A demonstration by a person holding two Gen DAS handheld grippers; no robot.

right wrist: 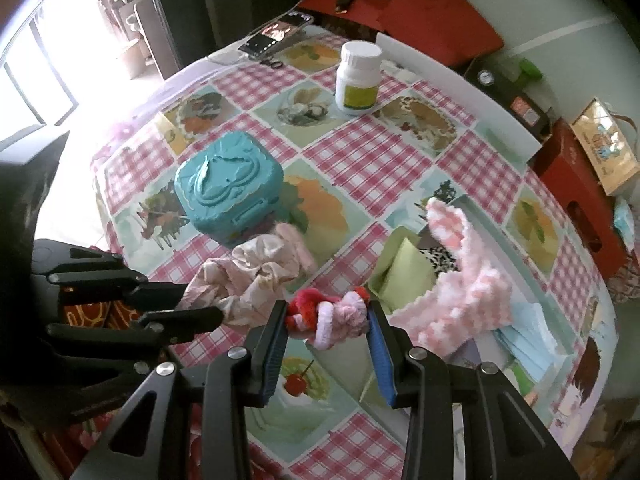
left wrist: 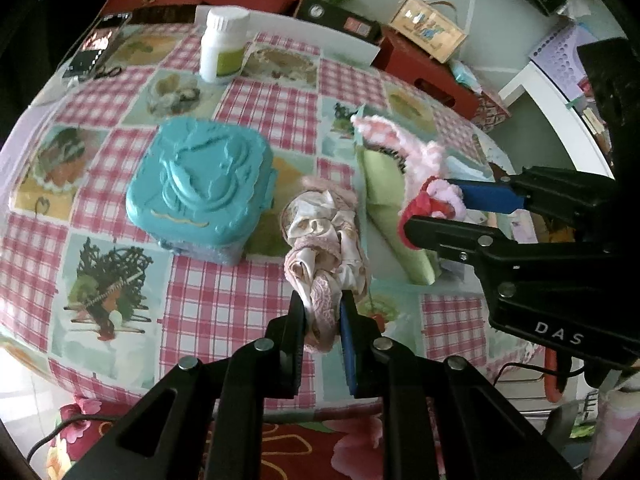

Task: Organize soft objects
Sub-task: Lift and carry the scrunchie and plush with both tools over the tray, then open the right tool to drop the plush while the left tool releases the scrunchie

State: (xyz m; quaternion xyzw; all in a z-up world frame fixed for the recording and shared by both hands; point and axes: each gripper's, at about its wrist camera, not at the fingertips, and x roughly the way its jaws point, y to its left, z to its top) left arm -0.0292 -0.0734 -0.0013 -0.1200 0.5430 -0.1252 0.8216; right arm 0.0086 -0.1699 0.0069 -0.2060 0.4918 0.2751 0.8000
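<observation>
My left gripper is shut on a bunch of cream and pink satin scrunchies, which hangs up off the checked tablecloth; the same scrunchies show at the left of the right wrist view. My right gripper is shut on a fuzzy red and pink scrunchie, also seen as the red and pink scrunchie between its fingers in the left wrist view. A fluffy pink-and-white knit piece lies over a clear tray beside a green cloth. A teal lidded box stands to the left.
A white pill bottle stands at the back of the table, a phone at the back left corner. Light blue face masks lie in the clear tray. Red boxes and a small printed box sit beyond the table's far edge.
</observation>
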